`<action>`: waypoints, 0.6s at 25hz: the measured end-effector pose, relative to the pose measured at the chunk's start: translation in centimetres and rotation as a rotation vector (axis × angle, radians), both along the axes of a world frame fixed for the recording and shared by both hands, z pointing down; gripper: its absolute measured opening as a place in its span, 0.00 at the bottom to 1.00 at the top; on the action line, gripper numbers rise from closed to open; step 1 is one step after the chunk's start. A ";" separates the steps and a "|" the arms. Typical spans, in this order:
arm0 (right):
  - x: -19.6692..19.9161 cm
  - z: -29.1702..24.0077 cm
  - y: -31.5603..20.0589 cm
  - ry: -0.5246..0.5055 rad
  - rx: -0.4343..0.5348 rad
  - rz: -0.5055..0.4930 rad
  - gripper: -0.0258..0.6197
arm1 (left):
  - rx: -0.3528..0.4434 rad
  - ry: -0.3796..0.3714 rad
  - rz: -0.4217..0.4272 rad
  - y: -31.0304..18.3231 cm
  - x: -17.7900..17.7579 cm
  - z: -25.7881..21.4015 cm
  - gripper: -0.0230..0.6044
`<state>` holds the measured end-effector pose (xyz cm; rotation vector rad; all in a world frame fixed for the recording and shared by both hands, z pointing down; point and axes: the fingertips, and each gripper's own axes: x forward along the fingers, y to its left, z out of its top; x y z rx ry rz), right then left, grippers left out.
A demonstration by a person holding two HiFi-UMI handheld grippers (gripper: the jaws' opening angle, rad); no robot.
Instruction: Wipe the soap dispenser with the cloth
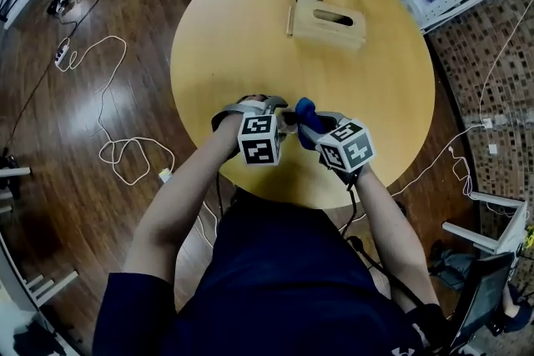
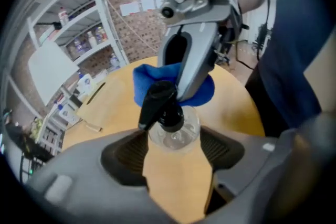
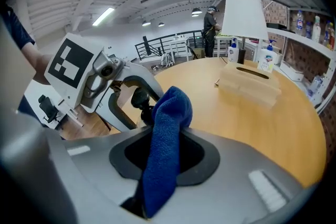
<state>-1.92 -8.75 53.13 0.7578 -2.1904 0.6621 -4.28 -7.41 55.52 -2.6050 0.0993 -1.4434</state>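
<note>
The left gripper (image 2: 175, 145) clamps a clear plastic soap dispenser with a black pump (image 2: 168, 123) between its pads, over the near edge of the round yellow wooden table (image 1: 375, 87). The right gripper (image 3: 167, 155) pinches a folded blue terry cloth (image 3: 168, 113), whose free end rests against the pump's far side. Black-and-white square markers (image 1: 259, 139) cover each gripper's cube. The blue labels on the white bottles (image 3: 268, 55) beyond are too small to read.

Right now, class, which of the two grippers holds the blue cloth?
The right gripper: its jaws pinch the blue cloth, while the left gripper clamps the clear soap dispenser.
</note>
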 end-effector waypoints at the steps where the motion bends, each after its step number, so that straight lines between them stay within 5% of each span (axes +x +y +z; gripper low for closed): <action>1: -0.1 -0.1 -0.4 -0.011 -0.005 0.007 0.19 | -0.004 -0.024 0.057 0.1 -0.1 0.0 0.53; 4: -0.3 -0.2 -0.8 -0.042 -0.012 0.051 0.19 | -0.029 -0.024 0.084 -0.1 -0.2 0.0 0.54; 8: -0.2 -0.2 0.4 -0.102 -0.032 0.117 0.19 | -0.111 0.210 -0.270 -0.7 -0.2 -1.4 0.64; 10: 0.1 -0.2 1.0 -0.120 -0.042 0.133 0.19 | -0.138 0.269 -0.403 -0.4 -0.1 -1.5 0.65; 13: 0.4 0.0 1.2 -0.114 -0.046 0.134 0.19 | -0.082 0.233 -0.406 0.0 0.4 -0.7 0.64; 15: 0.4 0.0 0.8 -0.102 -0.041 0.131 0.19 | -0.038 0.212 -0.381 -0.4 0.4 -0.5 0.55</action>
